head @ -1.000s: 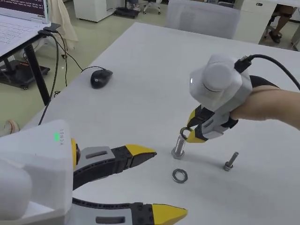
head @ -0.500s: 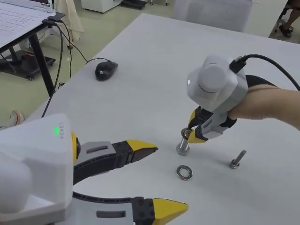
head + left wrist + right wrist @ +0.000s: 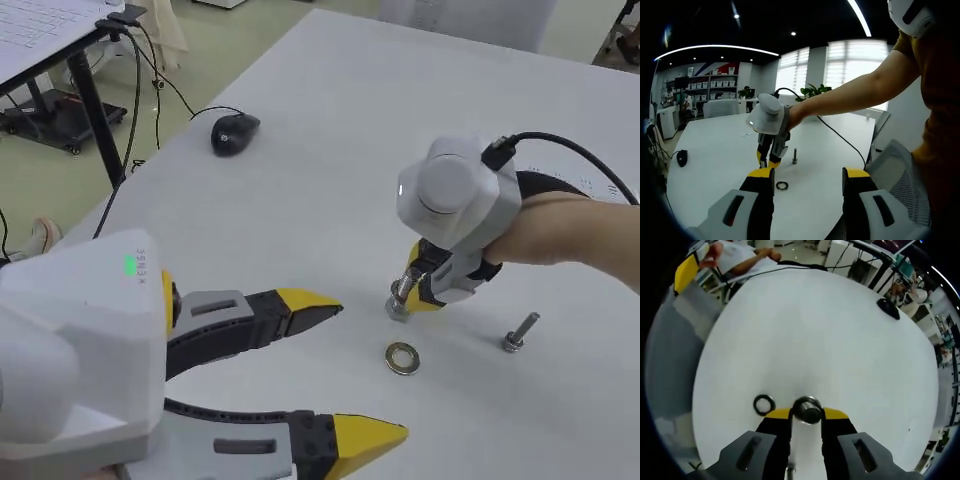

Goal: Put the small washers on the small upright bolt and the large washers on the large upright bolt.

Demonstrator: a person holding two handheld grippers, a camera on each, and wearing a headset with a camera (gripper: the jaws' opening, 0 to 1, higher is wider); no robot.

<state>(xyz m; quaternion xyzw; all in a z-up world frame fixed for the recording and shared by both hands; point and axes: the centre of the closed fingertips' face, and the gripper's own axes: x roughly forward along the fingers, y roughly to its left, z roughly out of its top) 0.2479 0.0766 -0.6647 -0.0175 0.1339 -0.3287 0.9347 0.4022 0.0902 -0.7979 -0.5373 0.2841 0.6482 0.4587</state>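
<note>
The large upright bolt [image 3: 399,299] stands mid-table, its round top [image 3: 807,410] between my right gripper's yellow tips. My right gripper [image 3: 419,286] is down over it, shut on a large washer that rings the bolt's top. Another washer [image 3: 403,357] lies flat on the table just in front of the bolt [image 3: 764,404] [image 3: 782,186]. The small upright bolt [image 3: 518,333] stands to the right [image 3: 794,156]. My left gripper [image 3: 365,372] hovers low at the near left, open and holding nothing, with its jaws [image 3: 808,175] pointed toward the right gripper [image 3: 768,156].
A black mouse [image 3: 235,132] lies near the white table's left edge [image 3: 150,175], its cable running off the side. A black cable trails from the right gripper. A desk with a laptop stands beyond the left edge. A person's arm reaches in from the right.
My right gripper has come down with the washer from just above the large bolt's top onto it. The left gripper has held its place. The head camera has shifted.
</note>
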